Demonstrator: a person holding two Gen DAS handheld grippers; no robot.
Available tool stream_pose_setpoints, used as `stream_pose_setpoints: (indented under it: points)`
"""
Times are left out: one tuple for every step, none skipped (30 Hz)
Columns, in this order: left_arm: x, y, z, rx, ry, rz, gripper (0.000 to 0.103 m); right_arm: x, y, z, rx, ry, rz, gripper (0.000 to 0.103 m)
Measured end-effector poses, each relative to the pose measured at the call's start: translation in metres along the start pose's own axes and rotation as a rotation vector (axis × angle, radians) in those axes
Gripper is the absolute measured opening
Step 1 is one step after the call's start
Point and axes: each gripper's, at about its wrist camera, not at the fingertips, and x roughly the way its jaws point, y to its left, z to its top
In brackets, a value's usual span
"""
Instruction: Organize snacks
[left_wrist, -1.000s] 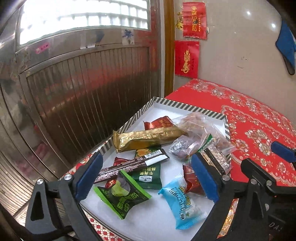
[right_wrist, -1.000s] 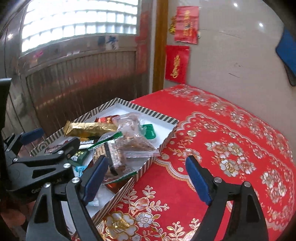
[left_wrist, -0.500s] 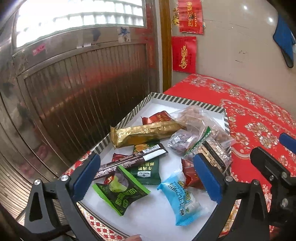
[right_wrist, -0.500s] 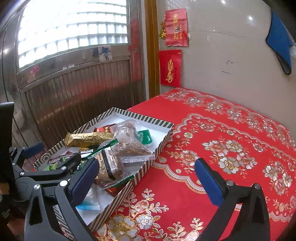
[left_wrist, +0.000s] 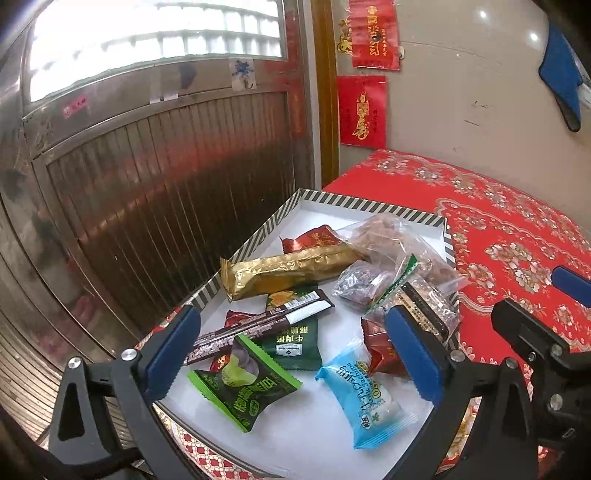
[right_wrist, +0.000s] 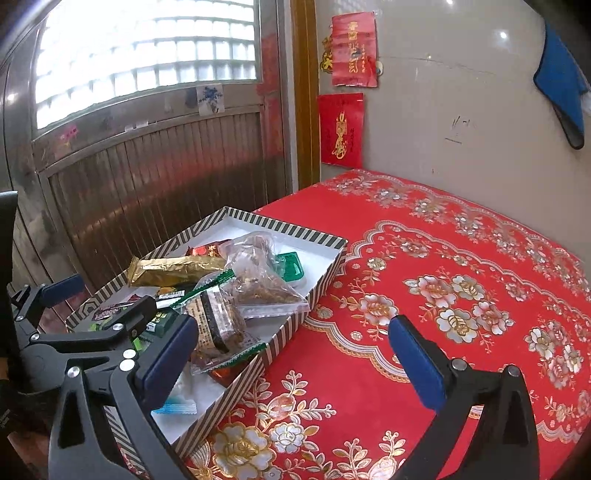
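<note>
A striped-rim white box holds several snacks: a gold bar packet, a brown stick packet, a green candy packet, a light blue packet, clear bags of nuts. My left gripper is open and empty, hovering over the box's near end. My right gripper is open and empty, above the box's right edge and the red cloth.
The box sits at the left edge of a table with a red floral cloth. A metal door stands close behind it. Red paper charms and a blue object hang on the wall.
Both grippers have drawn back and risen slightly, so the box and cloth show from a little farther away. The snacks have not moved.
</note>
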Motion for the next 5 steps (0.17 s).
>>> stream_pose_setpoints:
  points:
    - [-0.0011, -0.0011, -0.0002, 0.008, -0.008, 0.001, 0.101, -0.0002, -0.0008, -0.0004, 0.002, 0.001, -0.001, 0.103]
    - [-0.0018, -0.0021, -0.0005, 0.013, -0.012, 0.002, 0.101, -0.0002, -0.0016, -0.0007, 0.005, 0.002, -0.002, 0.103]
    - [-0.0029, -0.0036, -0.0006, 0.020, -0.017, 0.002, 0.101, -0.0004, -0.0030, -0.0012, 0.010, 0.005, -0.003, 0.103]
    - [-0.0039, -0.0054, -0.0005, 0.025, -0.018, 0.000, 0.101, -0.0012, -0.0049, -0.0017, 0.016, 0.005, -0.003, 0.103]
    - [-0.0046, -0.0069, -0.0003, 0.028, -0.018, -0.002, 0.101, -0.0026, -0.0072, -0.0021, 0.023, 0.003, -0.003, 0.103]
